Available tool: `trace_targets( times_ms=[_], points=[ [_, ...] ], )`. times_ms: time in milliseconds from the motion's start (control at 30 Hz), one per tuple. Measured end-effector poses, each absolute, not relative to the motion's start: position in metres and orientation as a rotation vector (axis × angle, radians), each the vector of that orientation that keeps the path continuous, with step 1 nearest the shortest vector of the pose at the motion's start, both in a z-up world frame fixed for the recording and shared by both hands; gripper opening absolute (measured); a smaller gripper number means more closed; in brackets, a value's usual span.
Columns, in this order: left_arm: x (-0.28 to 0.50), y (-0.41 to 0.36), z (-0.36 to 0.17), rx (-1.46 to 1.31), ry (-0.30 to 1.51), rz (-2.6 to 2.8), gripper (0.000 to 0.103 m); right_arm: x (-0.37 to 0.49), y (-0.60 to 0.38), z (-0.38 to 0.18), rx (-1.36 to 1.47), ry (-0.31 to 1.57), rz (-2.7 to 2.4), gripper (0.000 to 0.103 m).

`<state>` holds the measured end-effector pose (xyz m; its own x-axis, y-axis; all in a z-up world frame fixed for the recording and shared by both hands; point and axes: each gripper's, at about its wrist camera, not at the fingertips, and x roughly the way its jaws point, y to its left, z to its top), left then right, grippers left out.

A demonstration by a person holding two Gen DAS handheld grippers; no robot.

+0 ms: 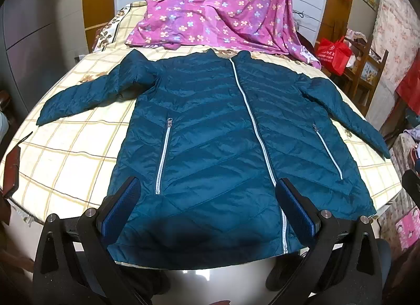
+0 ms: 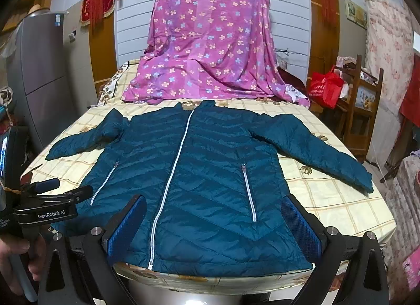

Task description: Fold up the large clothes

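Lying flat, teal jacket (image 1: 210, 131), hem shadowed, both tongs agape

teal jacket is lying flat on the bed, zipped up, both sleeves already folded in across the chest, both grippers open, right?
Not quite: the sleeves are not folded in. Both wrist views show the teal jacket flat and zipped on the bed, each sleeve spread outward. The left gripper and right gripper are open.
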<state>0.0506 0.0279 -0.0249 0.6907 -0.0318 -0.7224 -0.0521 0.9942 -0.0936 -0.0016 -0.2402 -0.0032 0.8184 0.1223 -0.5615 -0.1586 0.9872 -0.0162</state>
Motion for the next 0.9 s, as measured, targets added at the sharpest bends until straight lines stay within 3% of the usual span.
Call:
trace_targets(
  times_ms=[900],
  points=[
    [0.0552,0.0306,-0.0334,-0.12,0.822,0.024,0.103,0.0031,-0.2404,-0.0044,-0.064,0.6,0.144,0.102]
  ],
)
